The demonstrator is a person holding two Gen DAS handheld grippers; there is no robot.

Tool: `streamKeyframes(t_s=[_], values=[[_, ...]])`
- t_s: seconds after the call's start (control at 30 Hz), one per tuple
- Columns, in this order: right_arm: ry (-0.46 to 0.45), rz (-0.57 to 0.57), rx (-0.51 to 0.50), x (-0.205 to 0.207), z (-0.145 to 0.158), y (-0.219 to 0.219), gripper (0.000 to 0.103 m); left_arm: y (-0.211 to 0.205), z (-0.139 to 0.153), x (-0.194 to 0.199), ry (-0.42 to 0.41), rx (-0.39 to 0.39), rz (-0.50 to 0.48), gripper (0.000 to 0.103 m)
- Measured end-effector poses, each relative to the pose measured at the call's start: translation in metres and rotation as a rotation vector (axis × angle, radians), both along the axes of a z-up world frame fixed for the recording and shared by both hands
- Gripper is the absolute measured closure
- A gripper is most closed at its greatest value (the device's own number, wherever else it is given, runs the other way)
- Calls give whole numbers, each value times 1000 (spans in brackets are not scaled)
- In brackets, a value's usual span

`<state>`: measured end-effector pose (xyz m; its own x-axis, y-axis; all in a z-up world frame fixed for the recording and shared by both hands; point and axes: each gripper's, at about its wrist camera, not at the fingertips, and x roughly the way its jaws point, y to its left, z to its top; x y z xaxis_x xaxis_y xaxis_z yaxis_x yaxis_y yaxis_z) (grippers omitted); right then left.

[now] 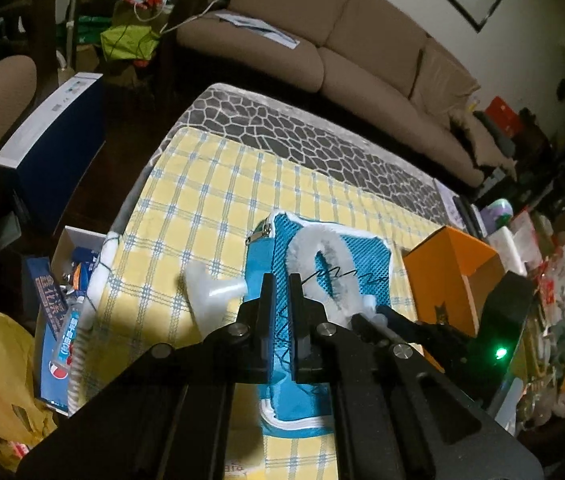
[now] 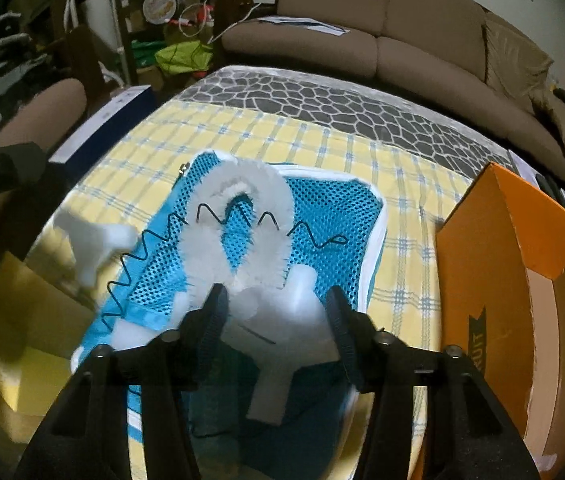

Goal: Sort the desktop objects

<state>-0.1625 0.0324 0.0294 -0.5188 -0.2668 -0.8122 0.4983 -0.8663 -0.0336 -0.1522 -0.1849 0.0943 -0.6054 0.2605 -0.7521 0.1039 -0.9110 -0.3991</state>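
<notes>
Lying across the middle of the yellow checked cloth, a blue mesh pouch carries a white fluffy loop, a black zigzag wire and white plastic pieces. In the right wrist view the right gripper sits at the lower centre of the frame, its fingers standing apart on either side of a white T-shaped plastic piece; whether the pads touch it cannot be told. An orange box stands at the right edge, beside the pouch.

In the left wrist view the left gripper fills the lower centre, its fingers pressed close with only a thin slit between them, nothing visibly caught there. Another white plastic piece lies just left of it on the cloth. A brown sofa crosses the upper frame.
</notes>
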Motion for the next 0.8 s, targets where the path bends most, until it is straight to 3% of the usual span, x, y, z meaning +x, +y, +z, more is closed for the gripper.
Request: streamKeyframes(t_s=[0.23, 0.3, 0.37, 0.47, 0.6, 0.8], values=[[6, -13, -100, 3, 23, 13, 86, -13, 0, 0, -8, 13, 12, 96], [-7, -17, -162, 3, 31, 20, 86, -16, 0, 0, -7, 1, 14, 88], [-20, -27, -209, 3, 39, 27, 86, -22, 0, -1, -12, -9, 28, 73], [-35, -32, -248, 2, 46, 31, 86, -30, -3, -12, -33, -29, 28, 70], [-52, -35, -213, 3, 40, 27, 84, -30, -14, -25, -94, -167, 20, 61], [-72, -49, -212, 1, 34, 32, 83, -10, -39, -51, -174, -324, -38, 61]])
